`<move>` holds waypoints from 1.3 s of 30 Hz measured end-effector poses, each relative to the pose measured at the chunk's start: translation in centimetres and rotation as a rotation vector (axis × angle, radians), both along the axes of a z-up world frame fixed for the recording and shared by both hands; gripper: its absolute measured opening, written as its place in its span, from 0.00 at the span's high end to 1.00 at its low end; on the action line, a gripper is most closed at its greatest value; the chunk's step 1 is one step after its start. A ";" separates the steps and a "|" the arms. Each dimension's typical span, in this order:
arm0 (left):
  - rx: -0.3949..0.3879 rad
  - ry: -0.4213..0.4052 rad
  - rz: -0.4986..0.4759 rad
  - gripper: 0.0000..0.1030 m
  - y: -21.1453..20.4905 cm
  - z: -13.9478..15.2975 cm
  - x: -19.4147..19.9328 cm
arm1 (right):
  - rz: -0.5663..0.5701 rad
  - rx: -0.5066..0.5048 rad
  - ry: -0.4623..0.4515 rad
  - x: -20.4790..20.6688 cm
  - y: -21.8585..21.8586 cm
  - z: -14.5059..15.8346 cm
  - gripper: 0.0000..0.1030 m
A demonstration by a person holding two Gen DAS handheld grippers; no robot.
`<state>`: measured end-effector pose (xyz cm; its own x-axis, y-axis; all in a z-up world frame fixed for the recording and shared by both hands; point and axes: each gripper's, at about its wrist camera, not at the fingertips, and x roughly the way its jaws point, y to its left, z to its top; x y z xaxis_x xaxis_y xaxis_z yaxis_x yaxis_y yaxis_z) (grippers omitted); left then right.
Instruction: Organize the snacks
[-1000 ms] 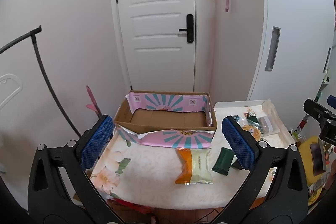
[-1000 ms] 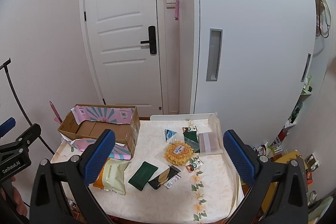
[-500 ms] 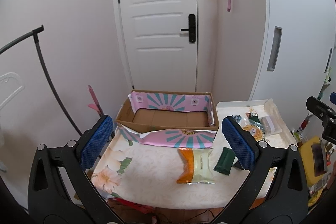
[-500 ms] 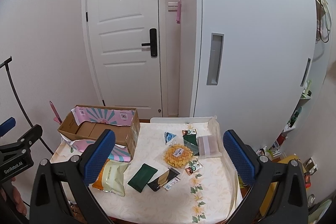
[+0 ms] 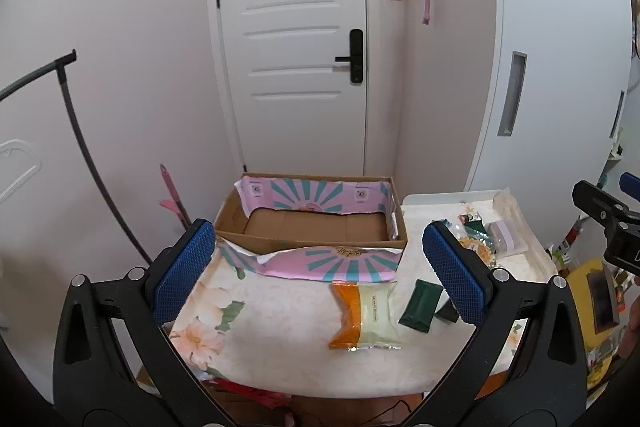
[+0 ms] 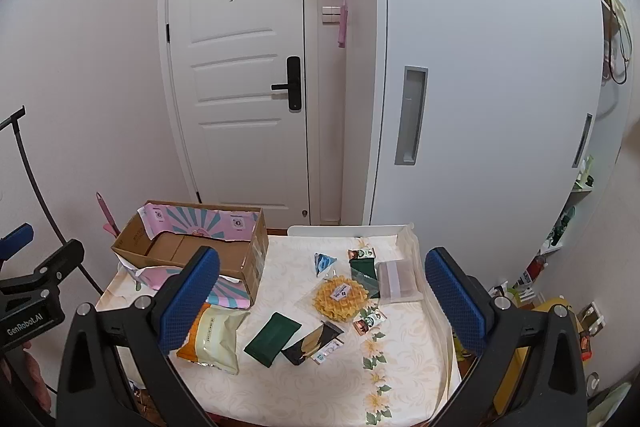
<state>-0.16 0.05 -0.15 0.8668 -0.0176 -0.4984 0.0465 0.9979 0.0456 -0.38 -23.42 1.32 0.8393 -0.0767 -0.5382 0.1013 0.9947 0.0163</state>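
An empty cardboard box (image 5: 316, 231) (image 6: 192, 247) with pink sunburst flaps stands at the table's far left. Loose snacks lie on the floral tablecloth: an orange-and-white bag (image 5: 366, 311) (image 6: 214, 335), a dark green packet (image 5: 420, 305) (image 6: 272, 338), a black packet (image 6: 310, 341), a yellow waffle pack (image 6: 340, 297), a blue triangle pack (image 6: 324, 263) and a clear pack (image 6: 396, 279). My left gripper (image 5: 318, 271) hangs open above the table's near left edge. My right gripper (image 6: 320, 301) is open too, high over the snacks. Neither holds anything.
A white door (image 6: 240, 75) and a white cabinet (image 6: 480, 87) stand behind the table. A dark curved rack tube (image 5: 80, 143) rises on the left. A pink tool (image 5: 172, 199) leans by the box. A yellow item (image 5: 592, 299) and clutter sit to the table's right.
Both grippers have drifted slightly, so the table and box sit a little lower in each view. Nothing on the table has moved and both stay open.
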 end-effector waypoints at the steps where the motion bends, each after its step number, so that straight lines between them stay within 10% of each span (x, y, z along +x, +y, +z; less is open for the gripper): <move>1: -0.001 0.000 0.000 0.00 0.0 0.0 0.0 | 0.001 0.001 -0.001 -0.1 -0.1 0.0 0.01; 39: -0.040 0.007 0.003 0.00 0.8 0.6 -0.4 | 0.014 0.001 -0.008 -0.6 0.3 0.1 0.01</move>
<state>-0.55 0.83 0.40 0.8635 -0.0349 -0.5032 0.0433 0.9990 0.0050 -0.95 -23.09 1.42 0.8447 -0.0640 -0.5314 0.0870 0.9960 0.0183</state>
